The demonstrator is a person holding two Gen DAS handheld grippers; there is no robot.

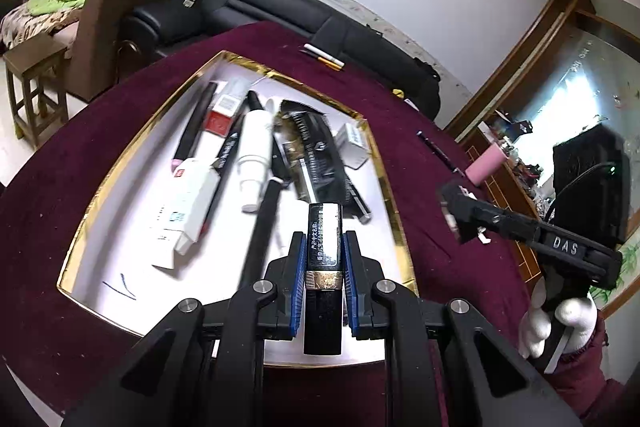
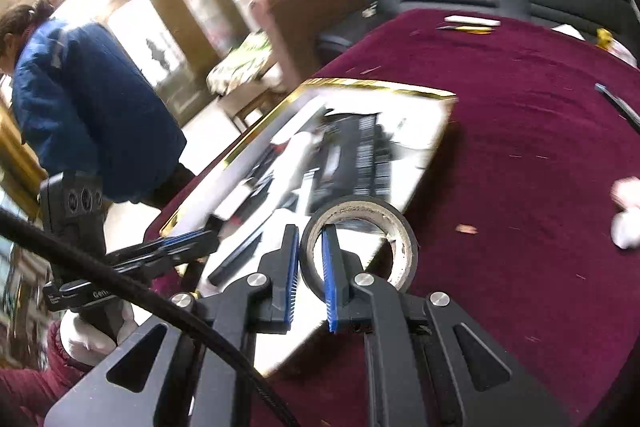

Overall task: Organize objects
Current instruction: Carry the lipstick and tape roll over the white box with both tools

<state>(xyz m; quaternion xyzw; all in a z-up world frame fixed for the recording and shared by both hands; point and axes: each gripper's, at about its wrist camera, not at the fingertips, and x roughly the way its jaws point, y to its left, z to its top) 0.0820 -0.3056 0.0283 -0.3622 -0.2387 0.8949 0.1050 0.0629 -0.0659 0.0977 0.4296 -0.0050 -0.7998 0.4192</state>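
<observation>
Two grippers, each loaded, work over a gold-rimmed tray [image 1: 224,58] on a maroon tablecloth [image 1: 80,163]. Left gripper [image 1: 324,247]: fingers clamped on a black lipstick tube [image 1: 323,291], its gold band level with the blue pads, held above the tray's near edge. Right gripper [image 2: 310,247]: fingers pinched together on the wall of a black tape roll [image 2: 360,239], one finger inside the ring and one outside, held over the tray's near corner.

Inside the tray lie a white tube [image 1: 254,143], a black comb [image 1: 316,143], a small white box [image 1: 354,143], and several pens and cartons, loosely heaped.

Outside the tray remain a pink cylinder [image 1: 486,163] and a dark pen [image 1: 436,149] to its right, and a white stick [image 1: 324,55] beyond its far edge.

Progress, as judged: most items are gathered; the two held items and these strays remain to be placed.
</observation>
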